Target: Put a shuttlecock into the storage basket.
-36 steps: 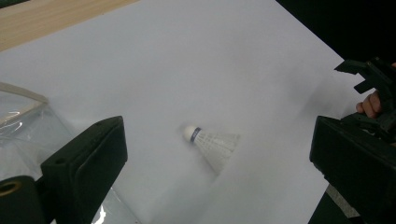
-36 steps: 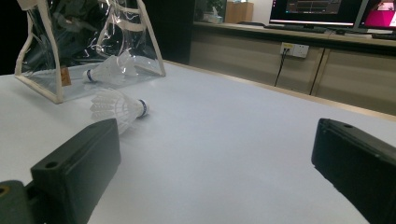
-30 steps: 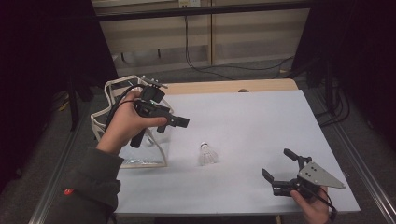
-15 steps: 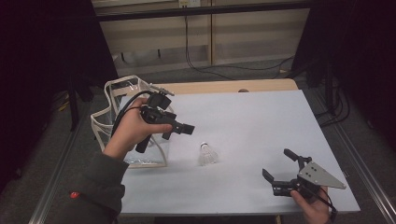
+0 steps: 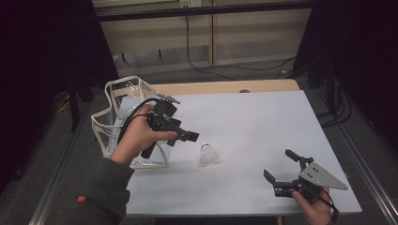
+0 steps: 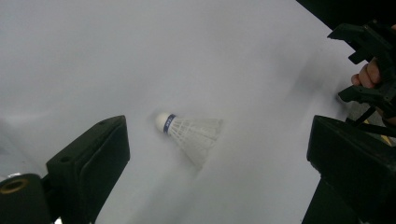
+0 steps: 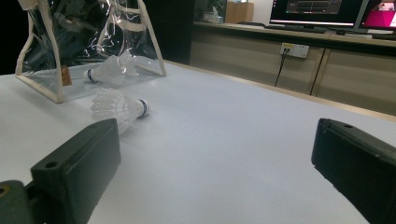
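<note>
1. Shuttlecock (image 5: 209, 155): I see it lying on its side on the white table (image 5: 263, 122), near the middle. In the left gripper view (image 6: 189, 133) its cork with a blue band points to about 10 o'clock.
2. Left gripper (image 5: 185, 137): I have it held above the table at about 10 o'clock from the shuttlecock, near it but not touching. Its jaws stand wide apart and hold nothing; in its own view the shuttlecock lies between them, farther off.
3. Right gripper (image 5: 278, 169): I have it low by the table's near right edge, at about 4 o'clock from the shuttlecock and well apart from it. Jaws spread wide, nothing between them.
4. Clear bag (image 5: 123, 119): stands at the table's left edge, behind the left hand (image 5: 136, 138). In the right gripper view I see a second shuttlecock (image 7: 107, 70) inside it.
</note>
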`<state>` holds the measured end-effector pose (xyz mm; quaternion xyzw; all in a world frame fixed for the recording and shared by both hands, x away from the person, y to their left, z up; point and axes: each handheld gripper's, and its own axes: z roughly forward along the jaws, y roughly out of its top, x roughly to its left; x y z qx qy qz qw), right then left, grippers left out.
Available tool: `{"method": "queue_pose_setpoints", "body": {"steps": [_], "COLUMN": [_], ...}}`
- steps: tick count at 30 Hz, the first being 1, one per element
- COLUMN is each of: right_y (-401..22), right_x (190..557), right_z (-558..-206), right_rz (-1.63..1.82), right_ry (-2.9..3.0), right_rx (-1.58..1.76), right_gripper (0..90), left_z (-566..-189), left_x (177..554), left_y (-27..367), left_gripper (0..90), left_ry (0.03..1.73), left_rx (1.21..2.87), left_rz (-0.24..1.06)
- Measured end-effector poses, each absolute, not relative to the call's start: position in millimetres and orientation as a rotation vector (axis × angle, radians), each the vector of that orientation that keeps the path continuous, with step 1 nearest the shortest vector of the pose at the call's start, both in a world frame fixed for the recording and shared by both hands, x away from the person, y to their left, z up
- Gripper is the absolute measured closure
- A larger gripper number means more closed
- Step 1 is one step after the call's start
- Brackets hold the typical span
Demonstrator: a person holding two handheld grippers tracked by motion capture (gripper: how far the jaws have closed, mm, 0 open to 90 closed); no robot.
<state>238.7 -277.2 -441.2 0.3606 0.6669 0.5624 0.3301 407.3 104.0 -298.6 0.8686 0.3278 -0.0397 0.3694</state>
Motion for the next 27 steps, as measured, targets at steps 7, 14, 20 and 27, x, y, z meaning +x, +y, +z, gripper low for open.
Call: {"method": "queue_pose_setpoints", "body": {"steps": [7,14,20,27], "right_y": [-277.2,-277.4,-277.3,-277.7], "right_x": [238.6,238.6,238.5,238.3], "right_z": [-441.1,-441.1,-441.0,-440.7], "right_rz": [1.471,1.47,1.471,1.469], "right_ry": [1.745,1.743,1.742,1.744], "right_rx": [0.944,0.944,0.944,0.941], "right_gripper": [1.3,1.3,1.3,1.3], "left_z": [-309.9,-319.8,-323.6,-330.2], "left_x": [405.3,403.2,400.9,397.9], "left_y": [101.3,98.2,94.7,88.7], "left_gripper": [5.9,5.9,5.9,6.0], "left_ry": [0.839,0.825,0.812,0.793], "left_rx": [2.239,2.253,2.265,2.273], "left_rz": [-0.109,-0.116,-0.113,-0.11]}}
